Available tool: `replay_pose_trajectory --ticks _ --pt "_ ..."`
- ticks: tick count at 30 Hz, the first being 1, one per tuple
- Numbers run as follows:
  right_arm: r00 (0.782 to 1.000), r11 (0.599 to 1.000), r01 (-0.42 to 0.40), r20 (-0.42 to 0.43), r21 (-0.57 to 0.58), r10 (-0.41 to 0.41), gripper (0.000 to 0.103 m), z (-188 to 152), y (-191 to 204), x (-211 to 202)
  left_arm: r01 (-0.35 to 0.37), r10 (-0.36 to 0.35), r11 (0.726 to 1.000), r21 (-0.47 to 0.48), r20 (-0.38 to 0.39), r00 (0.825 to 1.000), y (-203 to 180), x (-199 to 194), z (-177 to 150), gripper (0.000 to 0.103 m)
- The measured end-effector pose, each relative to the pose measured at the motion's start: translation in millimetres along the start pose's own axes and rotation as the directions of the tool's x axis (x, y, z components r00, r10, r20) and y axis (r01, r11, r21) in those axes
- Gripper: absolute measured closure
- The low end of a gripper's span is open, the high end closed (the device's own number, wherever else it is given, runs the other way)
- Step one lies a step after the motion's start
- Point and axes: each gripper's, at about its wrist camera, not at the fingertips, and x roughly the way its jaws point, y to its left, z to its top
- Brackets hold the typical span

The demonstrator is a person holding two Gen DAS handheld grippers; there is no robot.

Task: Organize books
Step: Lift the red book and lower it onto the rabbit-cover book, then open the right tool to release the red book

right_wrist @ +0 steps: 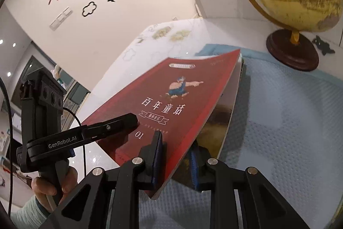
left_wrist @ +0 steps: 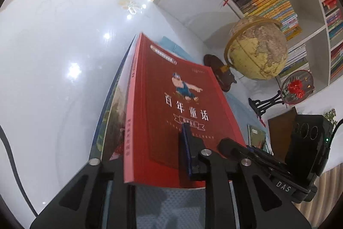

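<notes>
A red paperback book [left_wrist: 171, 104] with white Chinese title is stacked on a second, picture-cover book [left_wrist: 111, 113]; both are held tilted above a light blue mat [left_wrist: 171, 205]. My left gripper [left_wrist: 154, 156] is shut on the stack's near edge, one blue pad [left_wrist: 186, 149] pressed on the red cover. In the right wrist view the red book [right_wrist: 171, 104] and the book beneath it [right_wrist: 223, 121] sit between my right gripper's [right_wrist: 175, 162] jaws, which are shut on them. The left gripper [right_wrist: 120, 123] also clamps the stack's left corner there.
A globe [left_wrist: 257, 48] on a dark wooden base [right_wrist: 291, 50] stands on the table right of the books. A white bookshelf [left_wrist: 317, 31] full of books is behind it. A round embroidered fan on a black stand [left_wrist: 295, 87] and a small green book [left_wrist: 257, 136] lie at right.
</notes>
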Motion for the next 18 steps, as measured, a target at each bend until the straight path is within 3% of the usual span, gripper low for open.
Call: replay_pose_trajectory --ticks 3,8,12,18 --pt "1.000 0.999 0.000 -0.008 0.034 0.000 0.081 1 -9 7 -0.019 0.019 1.000 0.015 -0.036 0.999 3 9 -1 0.074" --pt "1.000 0.997 0.009 -0.028 0.081 -0.007 0.081 -1 -20 19 -0.043 0.042 0.999 -0.025 -0.070 0.997 19 14 -3 0.072" --pt "0.999 0.995 0.015 -0.036 0.100 -0.011 0.081 -6 -21 23 -0.028 0.025 0.998 -0.060 -0.057 0.998 26 11 -5 0.074" --pt "0.999 0.994 0.033 -0.034 0.107 -0.030 0.080 -9 -18 28 -0.106 0.104 0.991 -0.080 -0.022 0.994 29 5 -2 0.074"
